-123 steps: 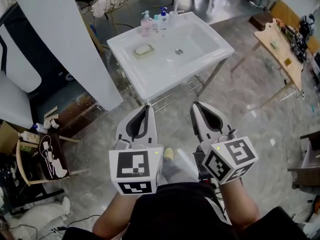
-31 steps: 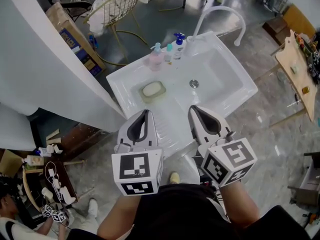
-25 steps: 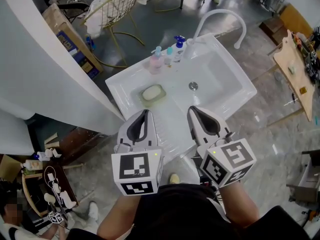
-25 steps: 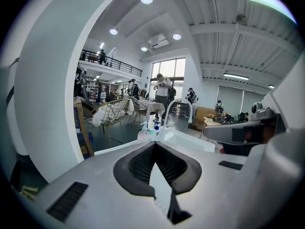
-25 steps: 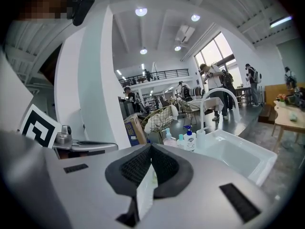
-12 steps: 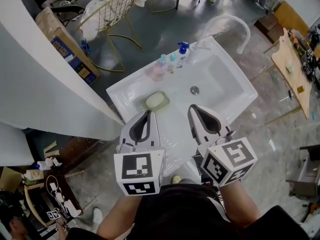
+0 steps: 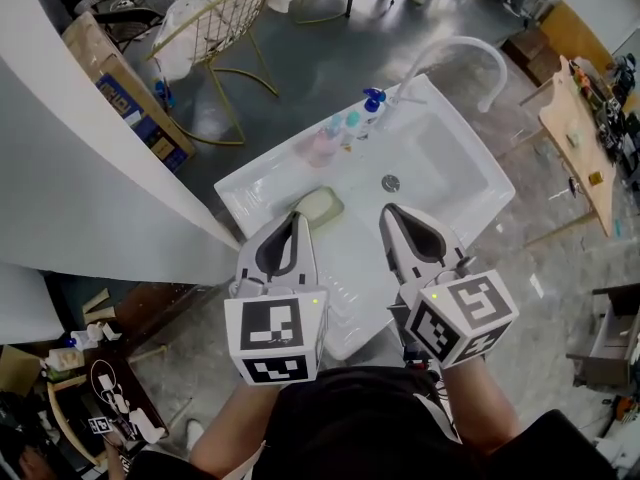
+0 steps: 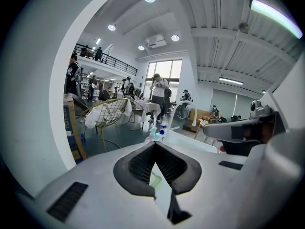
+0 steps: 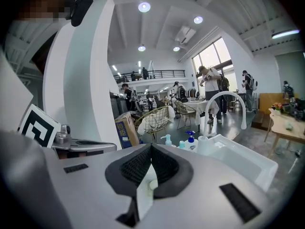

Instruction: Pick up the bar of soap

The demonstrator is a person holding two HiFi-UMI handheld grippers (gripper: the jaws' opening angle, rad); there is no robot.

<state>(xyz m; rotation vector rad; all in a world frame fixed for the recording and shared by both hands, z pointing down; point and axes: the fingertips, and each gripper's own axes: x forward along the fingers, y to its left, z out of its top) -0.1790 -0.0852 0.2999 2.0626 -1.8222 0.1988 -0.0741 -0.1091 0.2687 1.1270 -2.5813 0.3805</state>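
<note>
A pale green bar of soap [image 7: 320,206] lies on the left ledge of a white sink [image 7: 445,208]. My left gripper [image 7: 293,217] hovers shut just in front of the soap, with nothing in its jaws. A sliver of the soap [image 8: 155,179] shows through the shut jaws in the left gripper view. My right gripper [image 7: 391,211] is shut and empty, held over the sink's front edge near the drain [image 7: 390,182].
Pump bottles [image 7: 348,128] stand at the back of the sink beside a curved white faucet [image 7: 465,50]. A white wall panel [image 7: 90,168] runs along the left, a wire chair [image 7: 215,28] stands behind, and a wooden table [image 7: 585,118] is at the right.
The sink and soap have drawn closer beneath both grippers as the person stepped up to it. Both grippers stay shut.
</note>
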